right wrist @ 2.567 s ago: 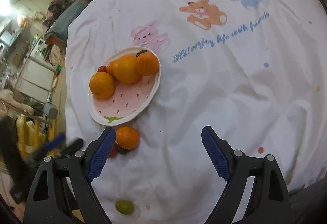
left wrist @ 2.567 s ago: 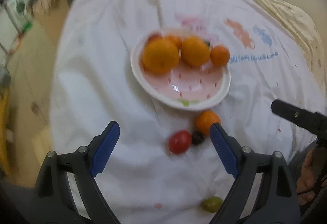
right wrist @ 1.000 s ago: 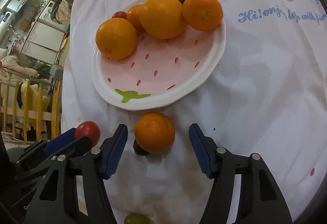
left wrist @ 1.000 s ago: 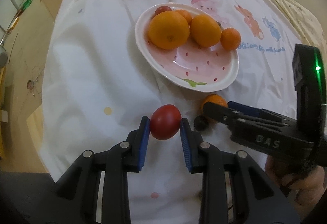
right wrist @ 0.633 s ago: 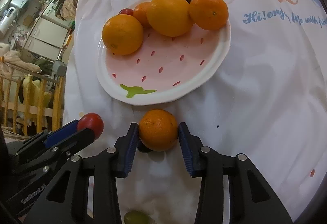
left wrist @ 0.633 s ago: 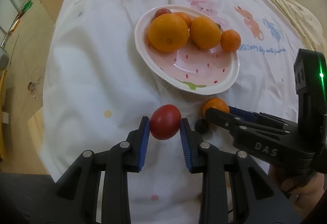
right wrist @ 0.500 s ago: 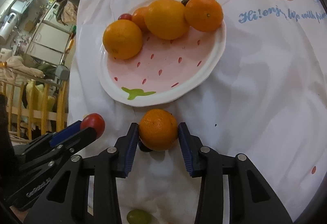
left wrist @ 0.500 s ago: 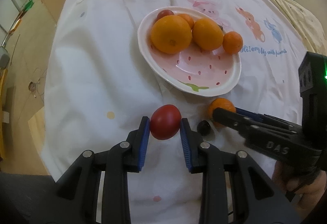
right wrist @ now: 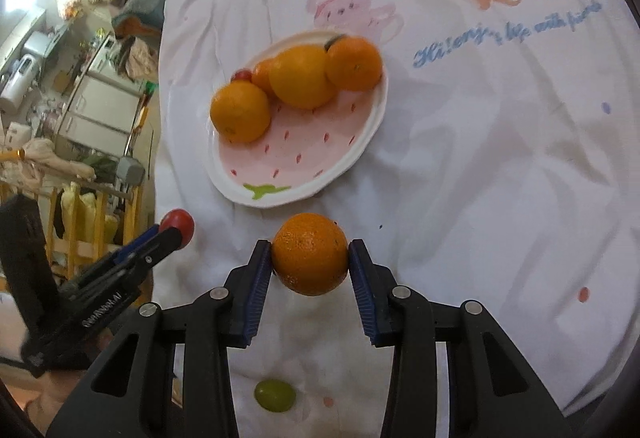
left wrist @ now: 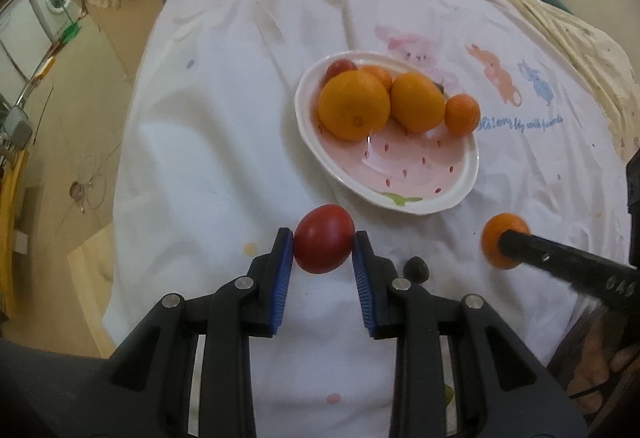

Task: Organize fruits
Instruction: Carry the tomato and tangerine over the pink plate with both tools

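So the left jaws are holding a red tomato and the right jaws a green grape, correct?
Not quite. The left gripper does hold the red tomato, but the right gripper holds an orange; the right wrist view shows the green grape lying on the cloth.

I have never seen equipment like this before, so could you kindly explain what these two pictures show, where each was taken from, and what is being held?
No robot here: a person carries a hand-held clamp tool in each hand, each with a fisheye camera looking out along its two black arms with blue pads.

The left wrist picture shows the left gripper, its jaws shut on a red tomato. The right wrist picture shows the right gripper, shut on a small orange. Each tool also appears at the edge of the other's view.

Underneath is a white cloth printed with cartoon animals. On it sits a strawberry-patterned plate holding several oranges and a small red fruit at the back. A small dark fruit and a green grape lie loose on the cloth.
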`<state>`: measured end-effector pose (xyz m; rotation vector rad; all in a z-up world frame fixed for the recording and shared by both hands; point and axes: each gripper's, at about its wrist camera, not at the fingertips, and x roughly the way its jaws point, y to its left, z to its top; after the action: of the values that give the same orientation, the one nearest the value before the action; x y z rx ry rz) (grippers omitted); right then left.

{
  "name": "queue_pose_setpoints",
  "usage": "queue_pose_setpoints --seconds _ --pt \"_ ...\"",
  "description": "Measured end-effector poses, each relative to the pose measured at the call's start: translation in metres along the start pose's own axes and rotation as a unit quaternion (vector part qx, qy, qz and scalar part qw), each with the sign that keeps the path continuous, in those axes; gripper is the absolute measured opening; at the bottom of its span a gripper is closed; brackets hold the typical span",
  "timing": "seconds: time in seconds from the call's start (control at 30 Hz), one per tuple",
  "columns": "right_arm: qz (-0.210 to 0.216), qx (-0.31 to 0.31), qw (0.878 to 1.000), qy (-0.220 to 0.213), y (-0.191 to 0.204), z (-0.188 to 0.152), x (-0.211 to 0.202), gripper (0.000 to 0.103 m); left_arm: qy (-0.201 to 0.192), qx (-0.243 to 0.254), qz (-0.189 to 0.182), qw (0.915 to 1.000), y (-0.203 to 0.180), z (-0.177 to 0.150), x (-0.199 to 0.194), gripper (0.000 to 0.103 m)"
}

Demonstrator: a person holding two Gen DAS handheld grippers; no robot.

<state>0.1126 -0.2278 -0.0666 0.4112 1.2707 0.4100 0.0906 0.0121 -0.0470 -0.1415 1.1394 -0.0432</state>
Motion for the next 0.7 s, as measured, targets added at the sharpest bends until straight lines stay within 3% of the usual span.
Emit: queue_pose_setpoints --seconds 0.37,0.7 --pt "0.056 0.008 0.994 -0.099 0.012 0.021 -0.066 0.041 -0.019 -0.011 0.001 0.9998 0.007 0.01 -0.025 0.026" --pt "0.093 0.0 0.988 -0.126 0.029 0.065 -0.087 0.041 -0.065 -0.012 -0.011 0.9978 0.015 0.062 -0.057 0.026"
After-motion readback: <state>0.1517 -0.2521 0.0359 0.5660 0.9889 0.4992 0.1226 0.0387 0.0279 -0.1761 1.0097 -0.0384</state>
